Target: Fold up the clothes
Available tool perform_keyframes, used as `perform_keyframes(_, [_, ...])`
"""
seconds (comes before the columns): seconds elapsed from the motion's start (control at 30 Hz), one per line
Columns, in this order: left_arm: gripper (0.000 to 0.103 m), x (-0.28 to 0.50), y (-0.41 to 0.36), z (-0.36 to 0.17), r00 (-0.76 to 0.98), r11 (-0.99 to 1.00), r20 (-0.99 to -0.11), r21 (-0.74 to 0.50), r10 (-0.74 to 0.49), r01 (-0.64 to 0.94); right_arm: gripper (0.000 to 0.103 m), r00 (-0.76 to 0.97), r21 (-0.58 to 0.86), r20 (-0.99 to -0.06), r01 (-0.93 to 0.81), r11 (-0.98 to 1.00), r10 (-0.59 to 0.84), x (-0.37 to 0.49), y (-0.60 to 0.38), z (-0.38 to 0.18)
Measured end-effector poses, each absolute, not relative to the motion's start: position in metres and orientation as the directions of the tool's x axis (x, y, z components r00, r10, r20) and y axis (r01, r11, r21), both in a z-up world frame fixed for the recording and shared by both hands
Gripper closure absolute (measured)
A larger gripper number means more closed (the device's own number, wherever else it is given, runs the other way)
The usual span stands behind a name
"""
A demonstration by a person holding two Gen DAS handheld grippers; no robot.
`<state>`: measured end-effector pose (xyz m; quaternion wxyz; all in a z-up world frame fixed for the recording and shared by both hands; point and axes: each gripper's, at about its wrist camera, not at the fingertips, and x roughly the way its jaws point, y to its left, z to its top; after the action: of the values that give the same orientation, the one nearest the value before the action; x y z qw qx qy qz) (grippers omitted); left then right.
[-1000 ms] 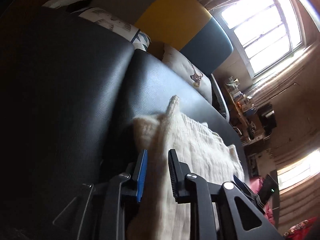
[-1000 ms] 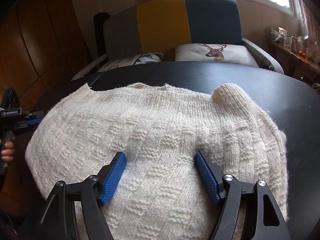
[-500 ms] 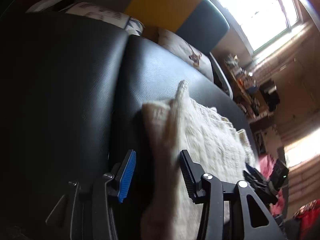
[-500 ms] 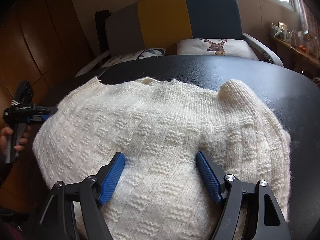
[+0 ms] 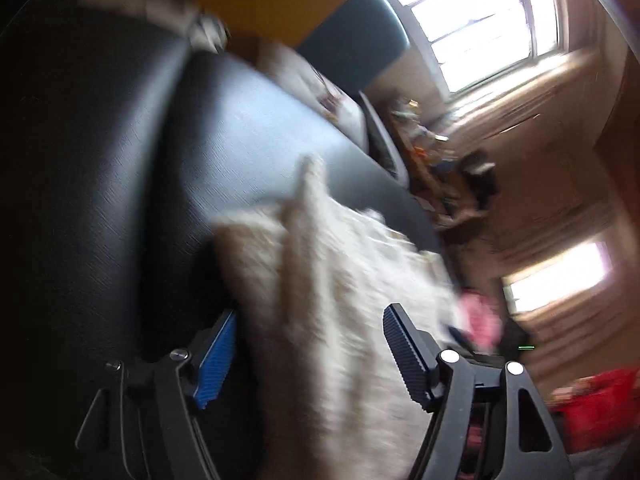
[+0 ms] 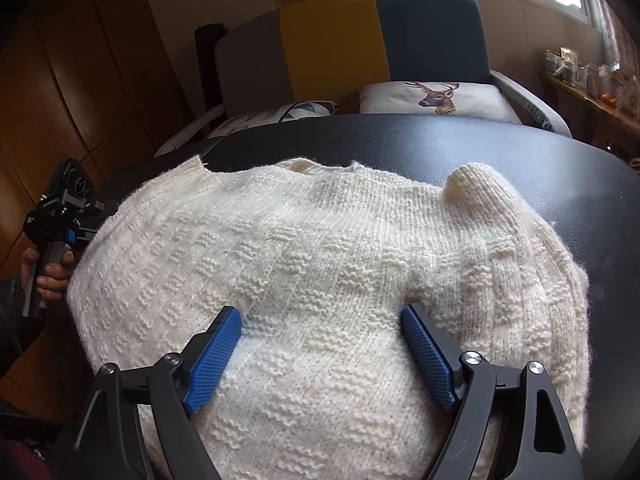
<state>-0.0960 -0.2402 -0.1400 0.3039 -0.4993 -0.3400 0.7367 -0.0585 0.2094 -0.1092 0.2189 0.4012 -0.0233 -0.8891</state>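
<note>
A cream knitted sweater [image 6: 320,240] lies spread on the black table [image 6: 480,148], with one folded sleeve bump at its far right. My right gripper [image 6: 320,314] hovers open over the near part of the sweater, its blue pads [image 6: 216,360] wide apart and holding nothing. My left gripper [image 5: 310,328] stands open at the sweater's [image 5: 340,280] left edge, and the cloth lies loose between its fingers in a motion-blurred view. From the right wrist view the left gripper [image 6: 94,216] sits at the table's left side, held by a hand [image 6: 48,272].
Behind the table stands a sofa with a yellow and teal back [image 6: 360,40] and a deer cushion [image 6: 436,96]. A cluttered shelf [image 6: 592,84] runs along the right wall under the window. Wooden panels close the left side.
My left gripper has opened wide, from nearly closed on the sweater's edge to well apart, and its view has swung. The right gripper stays open over the sweater.
</note>
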Motion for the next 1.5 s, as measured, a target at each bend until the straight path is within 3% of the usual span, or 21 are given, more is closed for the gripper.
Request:
perform_keyframes(0.13, [0.034, -0.104, -0.234, -0.141, -0.305, -0.574, -0.522, -0.811, 0.797, -0.112, 0.016, -0.581, 0.213, -0.705, 0.375, -0.902, -0.407, -0.059, 0.209, -0.110])
perform_keyframes(0.2, [0.059, -0.109, -0.234, -0.147, -0.310, -0.566, -0.522, -0.822, 0.795, -0.067, 0.015, -0.580, 0.210, -0.706, 0.376, -0.902, -0.406, -0.059, 0.208, -0.110])
perform_keyframes(0.23, [0.081, -0.110, -0.234, -0.150, -0.319, -0.575, -0.534, -0.817, 0.783, -0.043, 0.015, -0.578, 0.209, -0.708, 0.376, -0.902, -0.405, -0.059, 0.208, -0.109])
perform_keyframes(0.6, [0.084, -0.118, -0.230, -0.135, -0.378, -0.679, -0.637, -0.733, 0.672, 0.027, 0.018, -0.428, 0.201, -0.789, 0.497, -0.844, -0.440, -0.062, 0.237, -0.067])
perform_keyframes(0.83, [0.084, -0.124, -0.245, -0.126, -0.361, -0.743, -0.701, -0.668, 0.615, 0.032, 0.017, -0.293, 0.192, -0.874, 0.525, -0.829, -0.388, -0.083, 0.262, -0.104])
perform_keyframes(1.03, [0.085, -0.118, -0.251, -0.119, -0.350, -0.749, -0.717, -0.659, 0.602, 0.062, 0.016, -0.376, 0.183, -0.834, 0.503, -0.845, -0.405, -0.064, 0.268, -0.109])
perform_keyframes(1.37, [0.086, -0.101, -0.246, -0.063, -0.471, -0.561, -0.550, -0.817, 0.690, 0.133, 0.010, -0.442, 0.163, -0.820, 0.428, -0.889, -0.363, -0.058, 0.242, -0.111])
perform_keyframes(1.5, [0.086, -0.100, -0.237, -0.032, -0.522, -0.545, -0.537, -0.824, 0.662, 0.156, 0.009, -0.441, 0.162, -0.824, 0.418, -0.894, -0.356, -0.057, 0.219, -0.109])
